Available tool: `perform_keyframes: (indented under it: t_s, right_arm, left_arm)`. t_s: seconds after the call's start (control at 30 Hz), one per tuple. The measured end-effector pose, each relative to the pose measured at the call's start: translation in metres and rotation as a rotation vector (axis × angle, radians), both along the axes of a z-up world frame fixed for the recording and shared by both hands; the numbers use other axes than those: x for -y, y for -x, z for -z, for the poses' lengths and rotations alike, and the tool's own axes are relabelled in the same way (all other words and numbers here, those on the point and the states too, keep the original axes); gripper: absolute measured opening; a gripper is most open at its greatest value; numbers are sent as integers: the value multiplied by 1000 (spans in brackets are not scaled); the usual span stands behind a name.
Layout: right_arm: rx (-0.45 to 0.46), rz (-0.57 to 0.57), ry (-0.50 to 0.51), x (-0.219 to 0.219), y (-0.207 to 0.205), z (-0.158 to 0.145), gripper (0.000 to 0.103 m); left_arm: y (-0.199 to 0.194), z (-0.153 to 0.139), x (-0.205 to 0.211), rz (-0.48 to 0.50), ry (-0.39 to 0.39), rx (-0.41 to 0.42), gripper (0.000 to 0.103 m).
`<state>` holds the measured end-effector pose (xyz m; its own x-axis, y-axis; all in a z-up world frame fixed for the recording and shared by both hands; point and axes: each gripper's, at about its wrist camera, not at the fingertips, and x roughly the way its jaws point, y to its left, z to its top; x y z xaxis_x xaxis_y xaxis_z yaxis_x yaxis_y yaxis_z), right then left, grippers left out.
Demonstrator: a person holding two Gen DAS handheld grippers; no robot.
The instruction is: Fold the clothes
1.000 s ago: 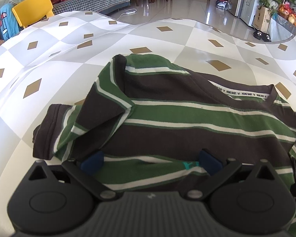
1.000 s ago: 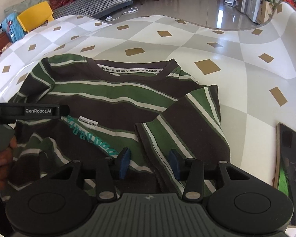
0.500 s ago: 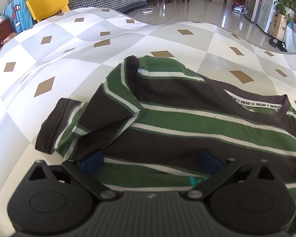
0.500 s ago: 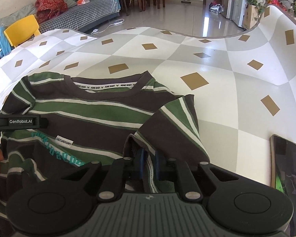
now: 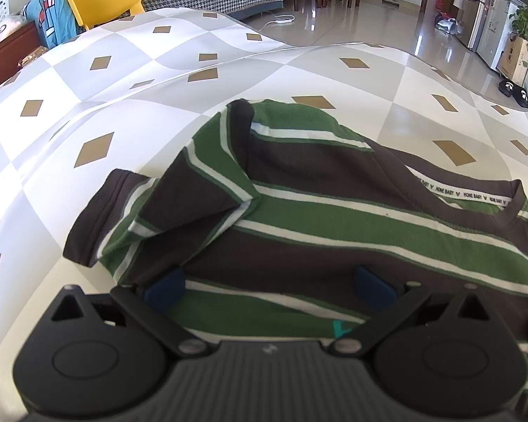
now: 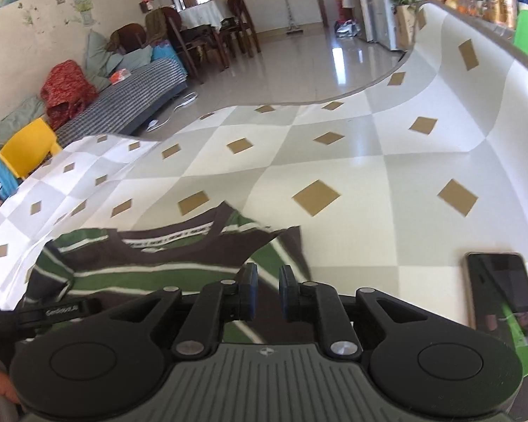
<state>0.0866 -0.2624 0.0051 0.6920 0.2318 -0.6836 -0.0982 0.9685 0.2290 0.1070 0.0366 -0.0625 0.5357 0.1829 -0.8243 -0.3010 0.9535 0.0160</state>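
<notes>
Since a second ago, my right claw (image 6: pixel 265 292) is lifting away from the tabletop and tilting up, so its camera is taking in far more of the room; its blue pads (image 6: pixel 250 290) are sitting close together with a narrow gap, and I cannot tell whether cloth is caught between them; my left claw (image 5: pixel 267 285) is hovering with its pads wide apart, released, over the striped shirt (image 5: pixel 334 218); the shirt is lying on the checked tablecloth (image 5: pixel 123 81), its left sleeve (image 5: pixel 193 207) folded in over the body; a phone (image 6: pixel 500 292) is lying face up just right of the shirt.
</notes>
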Motion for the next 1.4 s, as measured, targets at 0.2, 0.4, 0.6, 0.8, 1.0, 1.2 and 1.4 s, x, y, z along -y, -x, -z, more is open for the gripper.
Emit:
perform_keyframes:
  t_s: [0.2, 0.4, 0.6, 0.8, 1.0, 1.2, 1.4]
  right_arm:
    - [-60, -154, 38, -30, 9, 16, 28]
    - [-85, -208, 102, -49, 10, 31, 29]
    - [-94, -242, 165, -61, 10, 43, 29]
    - [-31, -159, 243, -54, 10, 35, 5]
    - [62, 28, 278, -28, 7, 13, 2]
    - [144, 226, 323, 0, 5, -8, 2]
    - [176, 313, 361, 10, 8, -16, 14]
  left_arm:
    - [0, 0, 1, -2, -1, 2, 103]
    - [1, 1, 2, 2, -1, 3, 103]
    - [2, 0, 3, 3, -1, 3, 103]
    - [2, 0, 4, 4, -1, 3, 103]
    - [2, 1, 4, 3, 0, 3, 103]
    - [2, 1, 4, 2, 0, 5, 103]
    - [2, 1, 4, -1, -1, 7, 103]
